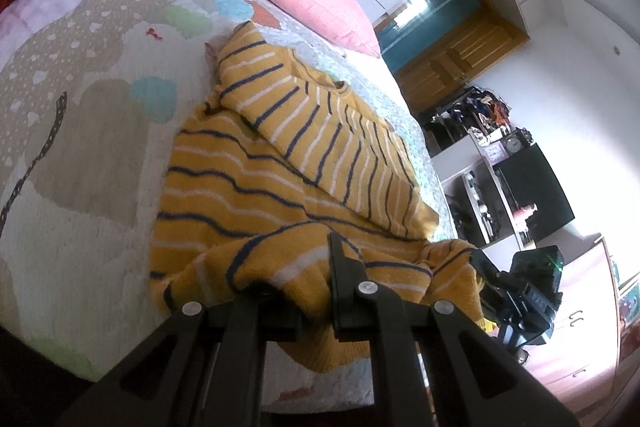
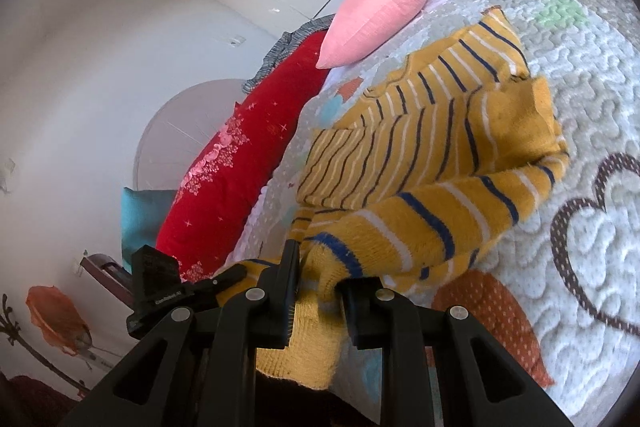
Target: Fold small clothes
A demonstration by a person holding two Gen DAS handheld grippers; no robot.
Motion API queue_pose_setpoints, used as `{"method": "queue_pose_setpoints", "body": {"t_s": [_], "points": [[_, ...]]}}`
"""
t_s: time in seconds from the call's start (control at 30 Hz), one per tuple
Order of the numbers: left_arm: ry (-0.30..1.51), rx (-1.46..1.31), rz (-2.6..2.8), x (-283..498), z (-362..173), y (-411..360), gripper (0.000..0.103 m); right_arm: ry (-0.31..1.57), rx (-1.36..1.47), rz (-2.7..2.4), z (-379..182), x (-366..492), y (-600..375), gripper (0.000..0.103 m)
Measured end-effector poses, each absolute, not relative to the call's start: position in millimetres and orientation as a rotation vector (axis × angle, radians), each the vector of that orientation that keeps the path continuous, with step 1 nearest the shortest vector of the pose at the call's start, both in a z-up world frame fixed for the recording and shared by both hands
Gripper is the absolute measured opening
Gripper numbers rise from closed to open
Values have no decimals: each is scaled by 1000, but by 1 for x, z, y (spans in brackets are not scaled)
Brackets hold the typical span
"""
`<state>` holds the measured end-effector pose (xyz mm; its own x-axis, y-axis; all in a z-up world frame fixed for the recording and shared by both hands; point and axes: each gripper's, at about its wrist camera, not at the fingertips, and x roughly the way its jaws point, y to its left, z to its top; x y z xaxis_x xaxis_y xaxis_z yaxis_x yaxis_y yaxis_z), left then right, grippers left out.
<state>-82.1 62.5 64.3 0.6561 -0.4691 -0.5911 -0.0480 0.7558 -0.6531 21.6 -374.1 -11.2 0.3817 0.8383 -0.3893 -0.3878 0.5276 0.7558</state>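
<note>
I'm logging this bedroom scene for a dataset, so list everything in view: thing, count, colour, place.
sweater: one, mustard with navy and white stripes, partly folded on the quilt
quilt: one, pale patterned, covering the bed
pink cushion: one, far end of bed
red cushion: one, along the bed's edge
teal cushion: one, beside the red one
left tongs: black, shut on the sweater's near hem
right tongs: black, shut on the same hem

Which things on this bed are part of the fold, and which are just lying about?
In the job:
mustard-yellow knitted sweater with navy and white stripes
left gripper
right gripper

Lying about:
pink ribbed cushion
long red patterned pillow
quilted patchwork bedspread
</note>
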Motion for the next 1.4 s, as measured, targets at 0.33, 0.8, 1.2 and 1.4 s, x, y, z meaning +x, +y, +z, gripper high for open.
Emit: {"method": "queue_pose_setpoints", "body": {"t_s": [0.33, 0.8, 1.2, 1.4], "points": [[856, -645, -207, 20, 69, 74, 9, 851, 597, 802, -2, 108, -350, 22], [941, -921, -189, 160, 33, 113, 41, 910, 980, 482, -74, 250, -398, 52], [817, -1046, -149, 154, 55, 146, 72, 820, 856, 400, -30, 243, -413, 80], [770, -1093, -42, 137, 69, 177, 83, 843, 723, 408, -15, 195, -424, 82]]}}
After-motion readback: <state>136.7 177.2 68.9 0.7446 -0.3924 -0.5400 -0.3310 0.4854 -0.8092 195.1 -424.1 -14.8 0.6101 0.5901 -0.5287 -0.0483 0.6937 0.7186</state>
